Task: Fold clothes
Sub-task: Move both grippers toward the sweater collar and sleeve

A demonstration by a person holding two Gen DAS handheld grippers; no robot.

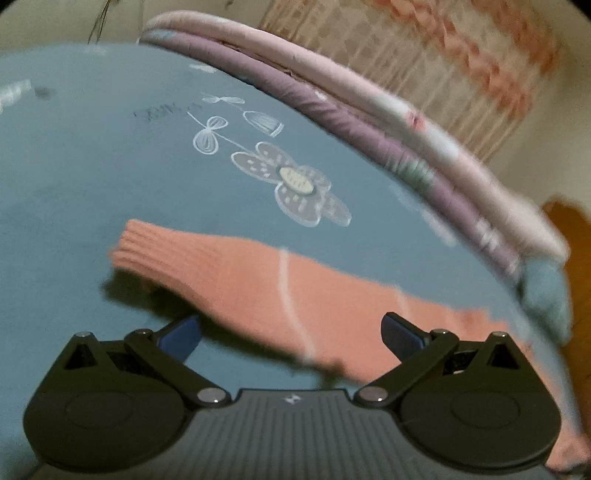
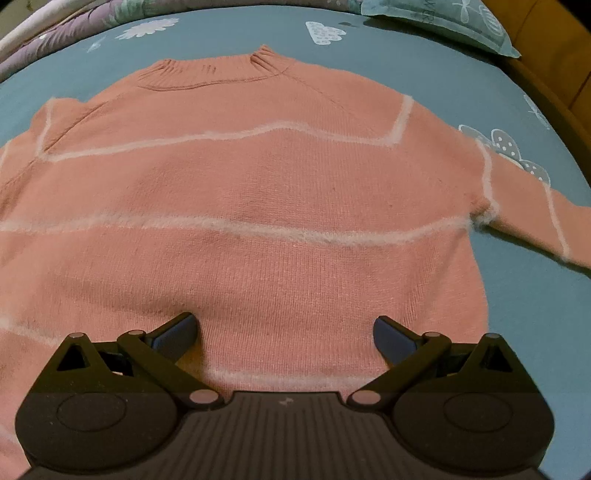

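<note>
A pink knit sweater (image 2: 258, 192) with thin white stripes lies flat on a blue bed sheet (image 2: 535, 295), collar at the far side. Its right sleeve (image 2: 554, 225) stretches out to the right. My right gripper (image 2: 284, 334) stands open just above the sweater's lower body, nothing between its fingers. In the left wrist view the other sleeve (image 1: 258, 280) lies across the sheet (image 1: 92, 177), ribbed cuff (image 1: 136, 247) to the left. My left gripper (image 1: 291, 332) is open over that sleeve, holding nothing. The left wrist view is blurred.
A rolled pink and purple quilt (image 1: 369, 122) runs along the bed's far edge. A fringed woven hanging (image 1: 424, 55) is behind it. A blue pillow (image 2: 443, 26) lies at the head of the bed, with a wooden bed frame (image 2: 546, 74) to the right.
</note>
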